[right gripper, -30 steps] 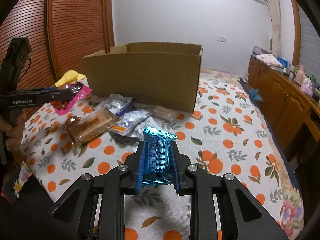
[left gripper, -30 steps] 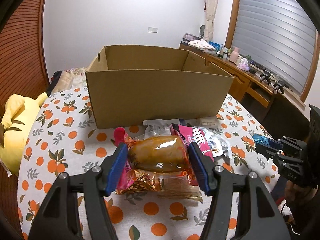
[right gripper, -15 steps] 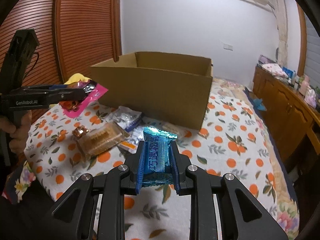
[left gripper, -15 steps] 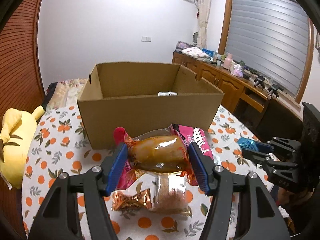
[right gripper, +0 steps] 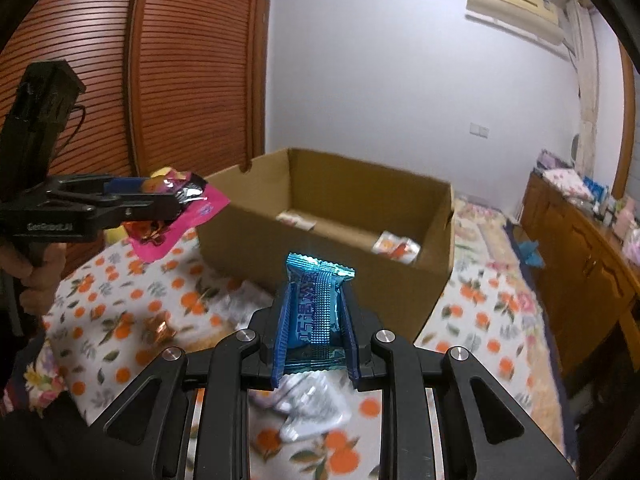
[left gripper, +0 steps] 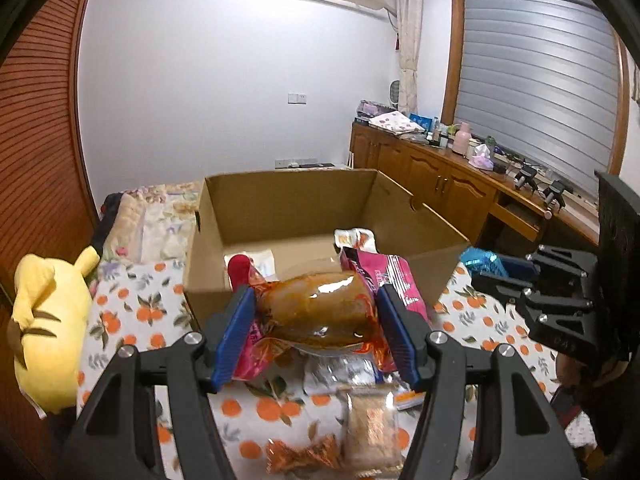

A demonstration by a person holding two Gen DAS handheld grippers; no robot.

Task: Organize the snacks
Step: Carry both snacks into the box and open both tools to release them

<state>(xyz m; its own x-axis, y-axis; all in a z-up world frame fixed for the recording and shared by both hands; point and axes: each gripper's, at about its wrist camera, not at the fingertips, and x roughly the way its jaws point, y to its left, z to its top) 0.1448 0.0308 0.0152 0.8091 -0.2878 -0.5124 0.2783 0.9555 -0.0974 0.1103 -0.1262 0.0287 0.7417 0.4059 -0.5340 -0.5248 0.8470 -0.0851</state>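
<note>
The left gripper (left gripper: 316, 320) is clamped on a pink-and-clear snack packet (left gripper: 320, 312) with a brown filling, the blue pads pressing its two sides. The right gripper (right gripper: 314, 344) is clamped on a blue foil packet (right gripper: 316, 312), which stands upright between its fingers. Both packets hang above the orange-patterned cloth (left gripper: 120, 320), just short of the near wall of the open cardboard box (left gripper: 296, 208). A few packets lie inside the box. More wrapped snacks (left gripper: 368, 420) lie on the cloth below the left gripper.
</note>
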